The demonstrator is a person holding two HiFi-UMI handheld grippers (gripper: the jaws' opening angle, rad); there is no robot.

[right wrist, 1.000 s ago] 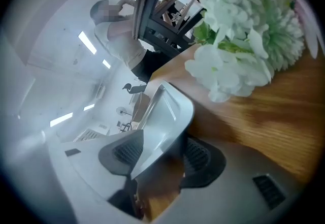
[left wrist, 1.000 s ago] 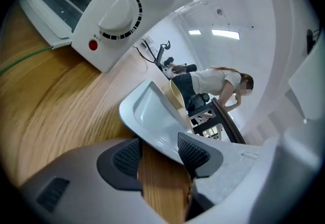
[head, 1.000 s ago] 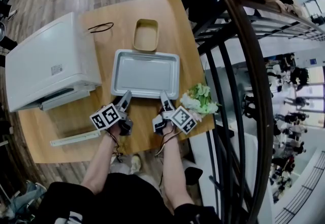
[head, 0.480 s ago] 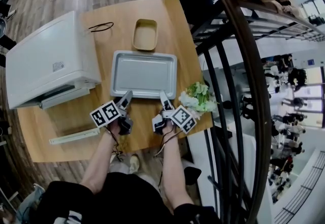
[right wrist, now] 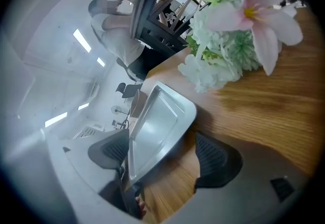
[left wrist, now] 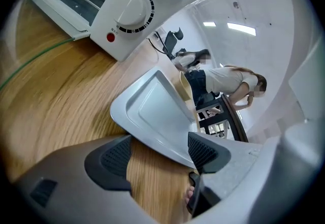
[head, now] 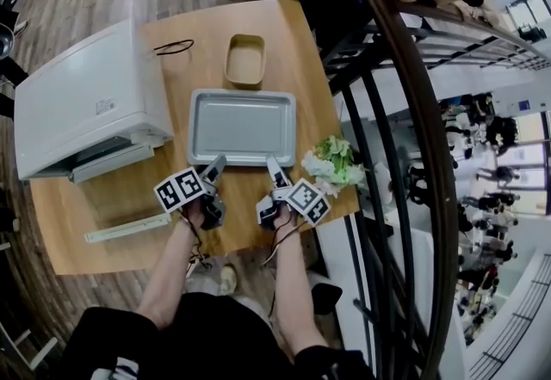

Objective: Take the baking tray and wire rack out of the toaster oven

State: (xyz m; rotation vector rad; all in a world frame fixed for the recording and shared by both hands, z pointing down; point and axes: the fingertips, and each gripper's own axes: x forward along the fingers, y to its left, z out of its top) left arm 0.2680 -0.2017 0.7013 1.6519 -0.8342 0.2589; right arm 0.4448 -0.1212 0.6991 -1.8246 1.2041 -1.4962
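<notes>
Baking tray (head: 243, 127) beside toaster oven (head: 82, 77) — 1 label (head: 105, 106), unreadable.

Toaster oven (head: 86, 111) interior too dark to read at the left edge of the worktop (head: 284, 42), its knobs cropped in the left gripper view, near rim of the baking tray (head: 243, 127) partly behind left claw (head: 213, 168) and right claw (head: 273, 170), flowers (right wrist: 238, 35) cropped at top

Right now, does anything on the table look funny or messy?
Nothing is spilled or broken. The baking tray lies flat on the table. Only the bunch of flowers looks odd: it lies loose at the table's right edge, with no vase.
</notes>
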